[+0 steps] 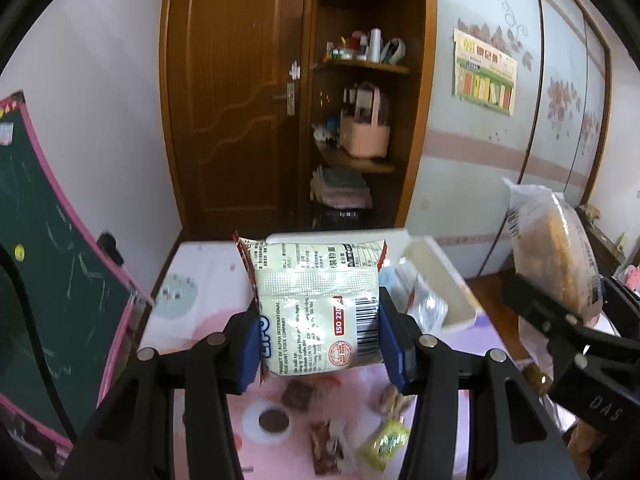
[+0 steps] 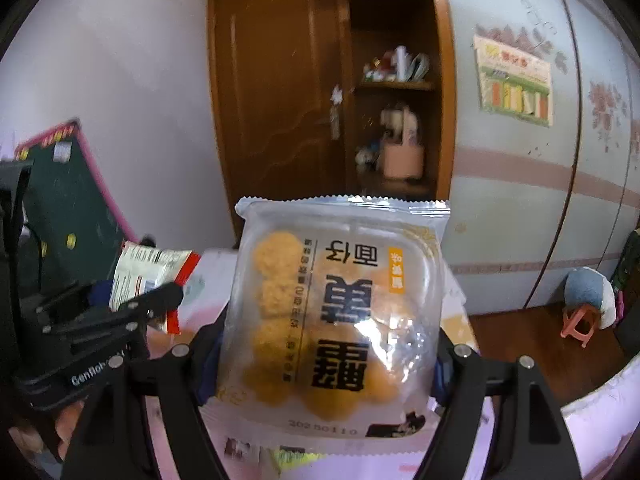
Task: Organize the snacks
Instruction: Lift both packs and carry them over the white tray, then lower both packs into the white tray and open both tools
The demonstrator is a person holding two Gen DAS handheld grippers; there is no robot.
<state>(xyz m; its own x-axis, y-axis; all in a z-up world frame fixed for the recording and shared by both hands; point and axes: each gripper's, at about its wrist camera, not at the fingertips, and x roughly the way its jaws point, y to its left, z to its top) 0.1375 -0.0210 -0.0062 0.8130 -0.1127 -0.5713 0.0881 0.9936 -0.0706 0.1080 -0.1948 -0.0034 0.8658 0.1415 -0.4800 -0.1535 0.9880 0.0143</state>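
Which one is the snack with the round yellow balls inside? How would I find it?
Look in front of the brown door, above the pink table cover. The right claw grips a see-through packet of round golden snacks with big black characters. The left claw's packet is white, with a barcode instead.

left hand-held gripper (image 1: 318,320): clamped, raised | right hand-held gripper (image 2: 328,344): clamped, raised

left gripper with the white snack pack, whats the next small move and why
Probably carry it forward over the white bin and lower it in. The left gripper is shut on the white snack pack, held above the table, and the open bin sits just beyond, already holding wrapped snacks.
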